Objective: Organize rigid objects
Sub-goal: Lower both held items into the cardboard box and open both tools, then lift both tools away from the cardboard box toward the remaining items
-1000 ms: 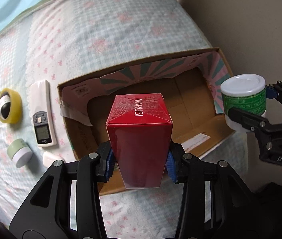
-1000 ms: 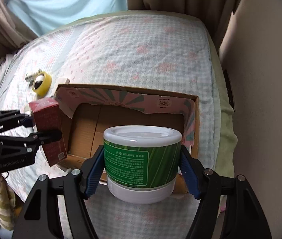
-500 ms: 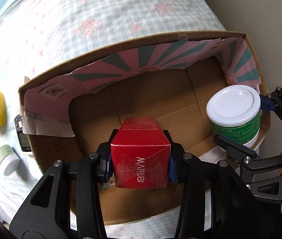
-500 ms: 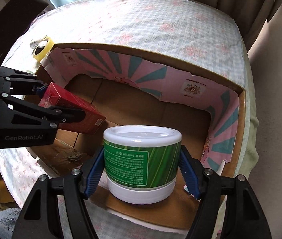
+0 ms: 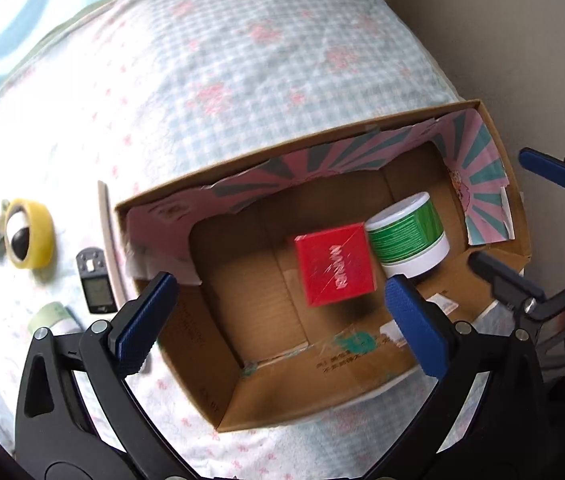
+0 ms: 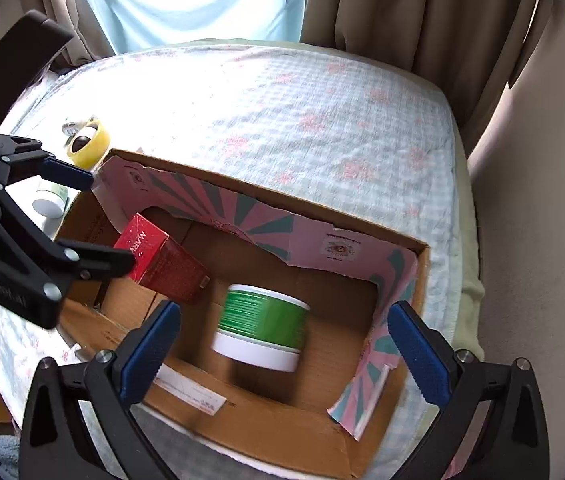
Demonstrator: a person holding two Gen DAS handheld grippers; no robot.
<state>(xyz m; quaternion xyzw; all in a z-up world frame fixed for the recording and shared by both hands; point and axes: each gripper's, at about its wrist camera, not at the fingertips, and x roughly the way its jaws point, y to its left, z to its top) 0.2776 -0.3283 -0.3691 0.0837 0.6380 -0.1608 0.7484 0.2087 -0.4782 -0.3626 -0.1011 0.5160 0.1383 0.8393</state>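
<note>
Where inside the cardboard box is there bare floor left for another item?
Bare floor lies left of the red box up to the cardboard box wall. The right end is crowded: the green jar sits against it.

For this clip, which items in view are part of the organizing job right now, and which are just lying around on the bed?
In the job: red box and green jar, both inside the cardboard box; left gripper and right gripper, both open above it.

Lying about on the quilt: yellow tape roll, small white jar, black remote.
</note>
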